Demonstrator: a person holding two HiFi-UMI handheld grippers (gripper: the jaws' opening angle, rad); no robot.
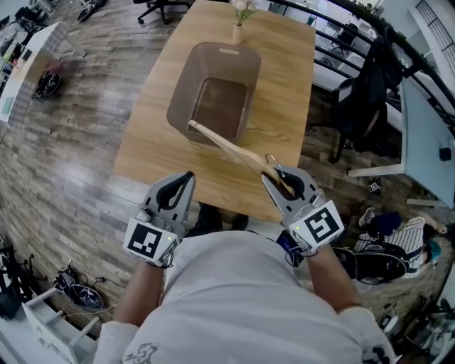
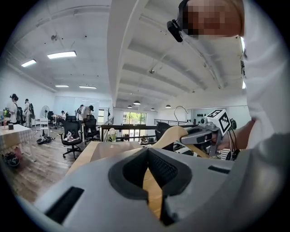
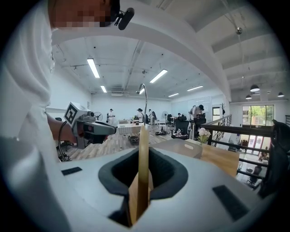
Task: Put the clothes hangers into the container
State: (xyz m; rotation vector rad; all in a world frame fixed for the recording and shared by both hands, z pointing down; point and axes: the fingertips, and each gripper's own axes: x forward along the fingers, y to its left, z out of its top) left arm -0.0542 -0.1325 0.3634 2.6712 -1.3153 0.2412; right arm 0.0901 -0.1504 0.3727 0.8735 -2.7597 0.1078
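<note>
A wooden clothes hanger (image 1: 231, 148) is clamped near its metal hook (image 1: 272, 159) by my right gripper (image 1: 279, 178), which is shut on it. One arm of the hanger slants up-left to the near rim of the brown translucent container (image 1: 181, 89) on the wooden table (image 1: 284, 92). In the right gripper view the hanger (image 3: 143, 172) stands edge-on between the pads of the right gripper (image 3: 144, 152). My left gripper (image 1: 186, 179) hovers at the table's near edge, jaws together and empty. From the left gripper (image 2: 146, 152) I see the hanger (image 2: 174, 135) off to the right.
A small vase with a flower (image 1: 239, 27) stands on the table beyond the container. Dark bags and shoes (image 1: 384, 242) lie on the floor at the right. A white desk (image 1: 426, 142) and office chairs (image 1: 163, 7) surround the table.
</note>
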